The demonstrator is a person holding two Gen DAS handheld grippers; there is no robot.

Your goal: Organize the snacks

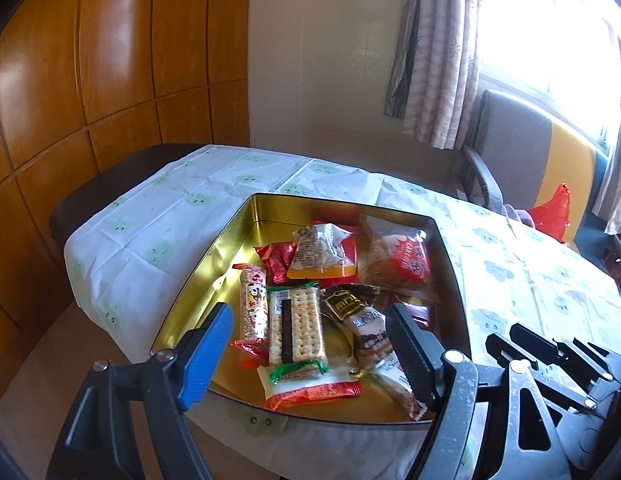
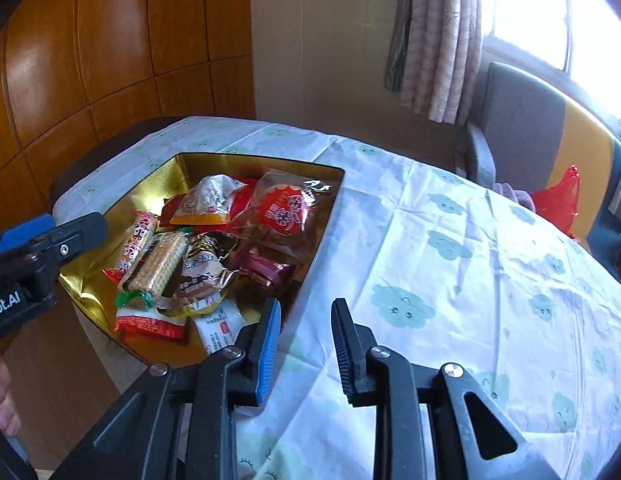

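A gold tin box (image 1: 230, 240) stands on the table and holds several wrapped snacks: a cracker pack (image 1: 296, 326), a red-and-white roll (image 1: 253, 308), a brown chocolate pack (image 1: 366, 328), an orange-banded bag (image 1: 320, 252) and a red-label cake bag (image 1: 398, 260). My left gripper (image 1: 310, 320) is open and empty, hovering over the box's near end. My right gripper (image 2: 306, 312) is open and empty above the tablecloth, just right of the box (image 2: 182, 168). The left gripper shows in the right wrist view (image 2: 46, 236).
A white tablecloth with green cloud prints (image 2: 450, 280) covers the table. A grey-and-yellow chair (image 2: 530, 128) stands at the far right with a red bag (image 2: 562, 200) by it. Wooden panels (image 1: 90, 80) line the left wall. A curtain (image 1: 438, 48) hangs by the window.
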